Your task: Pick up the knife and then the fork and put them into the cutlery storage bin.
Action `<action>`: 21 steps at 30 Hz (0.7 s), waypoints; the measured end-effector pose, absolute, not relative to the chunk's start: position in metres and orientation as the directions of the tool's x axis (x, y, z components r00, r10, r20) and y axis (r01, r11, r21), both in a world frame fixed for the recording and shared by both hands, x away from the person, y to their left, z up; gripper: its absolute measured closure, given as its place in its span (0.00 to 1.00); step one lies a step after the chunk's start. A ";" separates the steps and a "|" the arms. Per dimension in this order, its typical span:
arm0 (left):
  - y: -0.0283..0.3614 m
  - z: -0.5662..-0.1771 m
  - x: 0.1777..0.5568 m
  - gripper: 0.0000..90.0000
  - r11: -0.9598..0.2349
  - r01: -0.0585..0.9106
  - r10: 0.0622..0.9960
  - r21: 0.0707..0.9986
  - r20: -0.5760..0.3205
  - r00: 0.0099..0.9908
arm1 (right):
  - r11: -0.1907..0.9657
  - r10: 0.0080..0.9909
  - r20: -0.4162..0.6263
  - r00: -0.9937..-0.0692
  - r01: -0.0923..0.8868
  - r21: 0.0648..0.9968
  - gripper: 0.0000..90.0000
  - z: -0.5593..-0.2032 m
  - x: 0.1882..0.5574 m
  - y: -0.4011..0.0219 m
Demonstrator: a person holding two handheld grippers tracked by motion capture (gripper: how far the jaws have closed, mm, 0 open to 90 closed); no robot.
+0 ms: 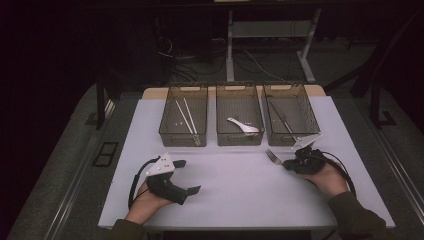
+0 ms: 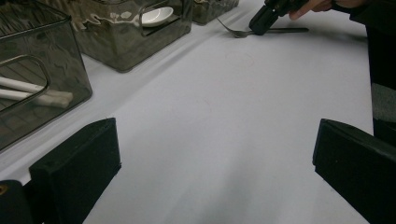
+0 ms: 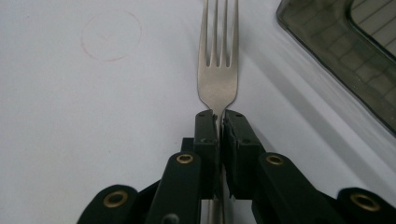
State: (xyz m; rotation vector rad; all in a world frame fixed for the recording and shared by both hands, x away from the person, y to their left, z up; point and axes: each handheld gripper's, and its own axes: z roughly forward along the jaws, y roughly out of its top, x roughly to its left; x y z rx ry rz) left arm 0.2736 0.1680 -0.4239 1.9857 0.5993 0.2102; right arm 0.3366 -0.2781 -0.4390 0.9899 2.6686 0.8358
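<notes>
The white surface (image 1: 240,195) carries three smoky, see-through bins in a row along its far edge. The left bin (image 1: 183,116) holds a pair of white chopsticks (image 1: 188,117) lying lengthwise. The middle bin (image 1: 240,116) holds one white spoon (image 1: 243,126). The right bin (image 1: 291,115) holds a dark, slim utensil, too dim to identify, lying lengthwise.

The right claw (image 1: 289,161) sits just in front of the right bin's near wall, low at the surface. In its own view the right claw (image 3: 218,116) is clenched on the fork (image 3: 217,70): the two black jaws meet on the neck just behind the head, and the handle runs back between them out of sight. The fork's long axis continues the claw's own line, tines leading. In the high view the fork (image 1: 274,157) points toward the middle of the surface, across the bins' front rather than into them. I judge that the right bin, nearest this hand, is the likely destination, and the fork would need lifting and swinging over the near wall. Whether the fork is already off the surface I cannot tell.

The left claw (image 1: 182,176) rests on the near-left part of the surface, released, jaws standing wide with nothing between them, well apart from the fork. The left hand (image 1: 147,200) is plainly the farther one.
</notes>
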 end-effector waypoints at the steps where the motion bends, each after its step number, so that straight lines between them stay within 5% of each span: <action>1: 0.168 -0.424 0.274 0.00 -0.368 0.320 0.496 0.873 -0.107 0.862 | 0.617 0.649 0.033 -0.760 0.552 0.561 0.93 -0.439 0.337 -0.278; 21: 0.168 -0.424 0.274 0.00 -0.370 0.320 0.496 0.872 -0.106 0.862 | 0.574 0.658 0.119 -0.744 0.597 0.560 0.95 -0.437 0.339 -0.286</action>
